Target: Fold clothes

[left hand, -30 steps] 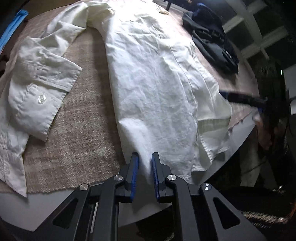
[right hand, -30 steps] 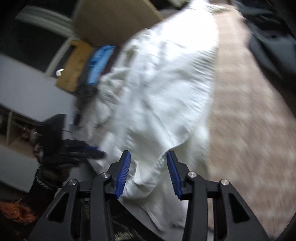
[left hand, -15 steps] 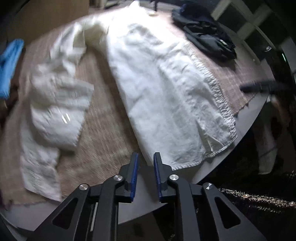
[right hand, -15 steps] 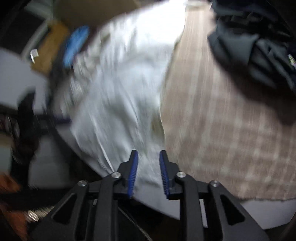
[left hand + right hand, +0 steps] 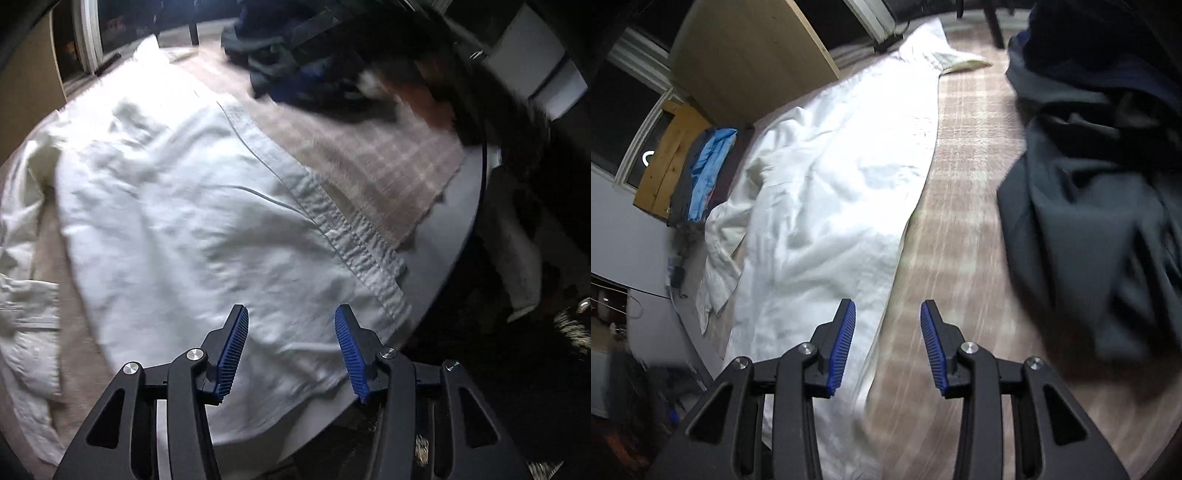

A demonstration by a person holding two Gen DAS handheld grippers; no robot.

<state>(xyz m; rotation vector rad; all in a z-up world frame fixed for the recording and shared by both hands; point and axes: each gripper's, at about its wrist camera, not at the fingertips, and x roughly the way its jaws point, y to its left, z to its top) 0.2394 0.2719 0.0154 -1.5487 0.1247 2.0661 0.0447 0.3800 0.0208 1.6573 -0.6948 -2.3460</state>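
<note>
A white shirt lies spread on a plaid cloth over a round table. Its button placket runs diagonally to the hem near the table's front edge. My left gripper hovers over the hem, its jaws opening, with shirt fabric below them but no pad pressing on it. In the right wrist view the shirt stretches away to its collar. My right gripper hangs above the shirt's right edge and the plaid cloth; its jaws are opening and grip nothing.
A heap of dark garments fills the right side of the table and shows at the back. A cuffed sleeve lies at the left. The grey table rim curves on the right. Blue fabric and a wooden board lie beyond.
My left gripper has swung right from the bare cloth to above the shirt's hem, and its jaws have spread wide. My right gripper has slid right off the shirt's hem toward the plaid cloth.
</note>
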